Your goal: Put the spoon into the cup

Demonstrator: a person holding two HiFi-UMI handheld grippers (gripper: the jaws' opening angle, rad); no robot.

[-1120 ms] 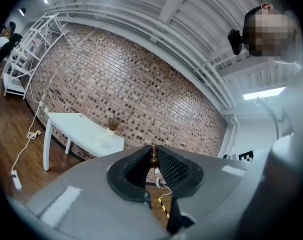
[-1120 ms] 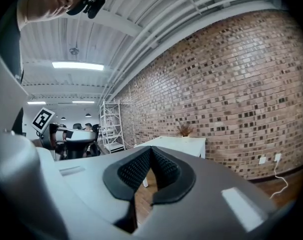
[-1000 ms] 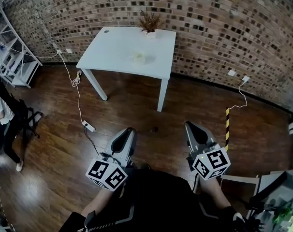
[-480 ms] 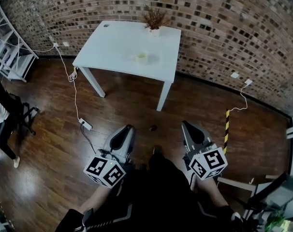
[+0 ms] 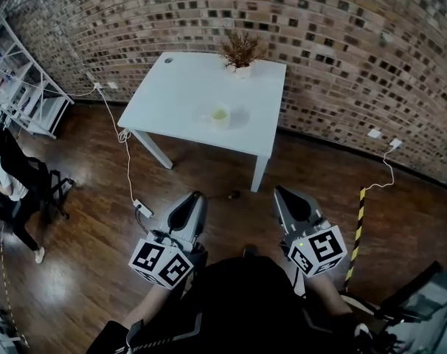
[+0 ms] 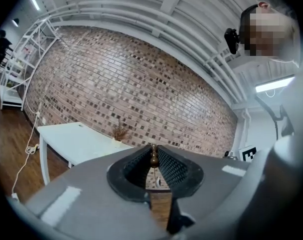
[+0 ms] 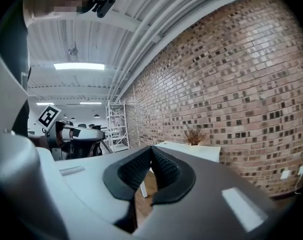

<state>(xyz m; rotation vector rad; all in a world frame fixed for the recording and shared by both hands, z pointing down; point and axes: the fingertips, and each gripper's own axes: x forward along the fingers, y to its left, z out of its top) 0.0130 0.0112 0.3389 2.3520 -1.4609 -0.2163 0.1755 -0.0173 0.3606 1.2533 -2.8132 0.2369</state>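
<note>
Left hand-held gripper (image 5: 196,199) is pinched narrow on the spoon (image 6: 152,158), thin shaft upright between the pads, beaded tip on top. Right hand-held gripper (image 5: 280,193) is closed tight with nothing in it. The cup (image 5: 220,115) sits on the white surface (image 5: 172,102), straight ahead and well apart, a shade nearer the left side, so the spoon-bearer has the line.

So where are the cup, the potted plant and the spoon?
cup (image 5: 220,115), head view, its middle.
potted plant (image 5: 240,49), head view, its dry twigs.
spoon (image 6: 152,156), left gripper view, its beaded handle end.
</note>
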